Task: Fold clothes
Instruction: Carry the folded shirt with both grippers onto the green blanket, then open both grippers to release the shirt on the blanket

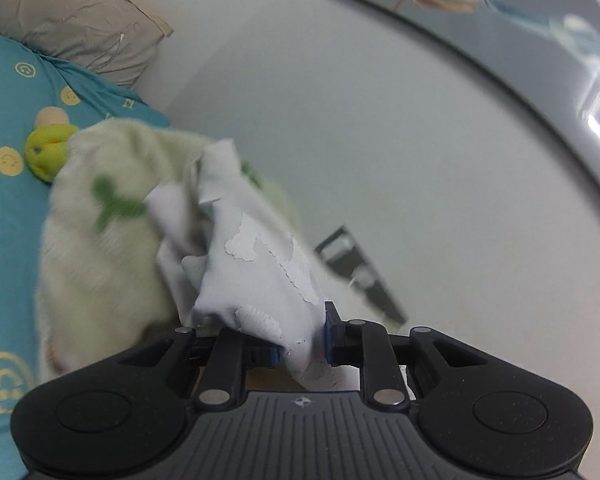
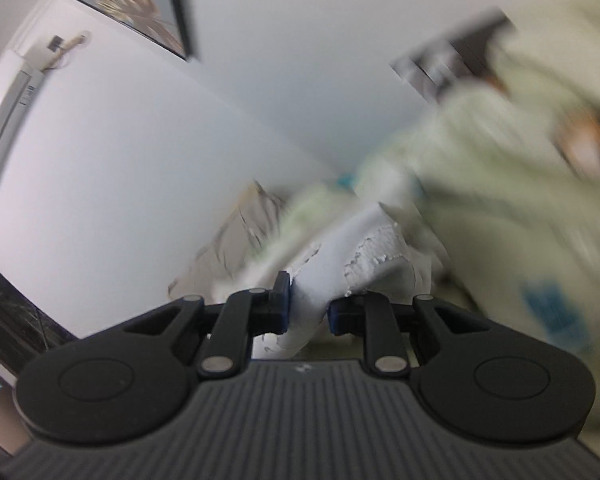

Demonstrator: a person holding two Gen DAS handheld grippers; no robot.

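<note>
My left gripper (image 1: pixel 302 340) is shut on a bunch of the pale green garment's white inner side (image 1: pixel 252 264), which carries a cracked white print. The garment's pale green outer side (image 1: pixel 112 216) has a green print and hangs to the left, above the bed. My right gripper (image 2: pixel 308 312) is shut on another bunch of the same white fabric (image 2: pixel 364 256). The rest of the garment (image 2: pixel 500 184) spreads to the right in the right wrist view, blurred by motion. The garment is lifted off the bed between both grippers.
A teal bedsheet with yellow smiley faces (image 1: pixel 8 208) lies at the left, with a grey pillow (image 1: pixel 72 16) and a yellow-green soft toy (image 1: pixel 46 152). A white wall (image 1: pixel 380 140) with a framed picture (image 1: pixel 480 4) is behind. An air conditioner (image 2: pixel 8 120) hangs high on the wall.
</note>
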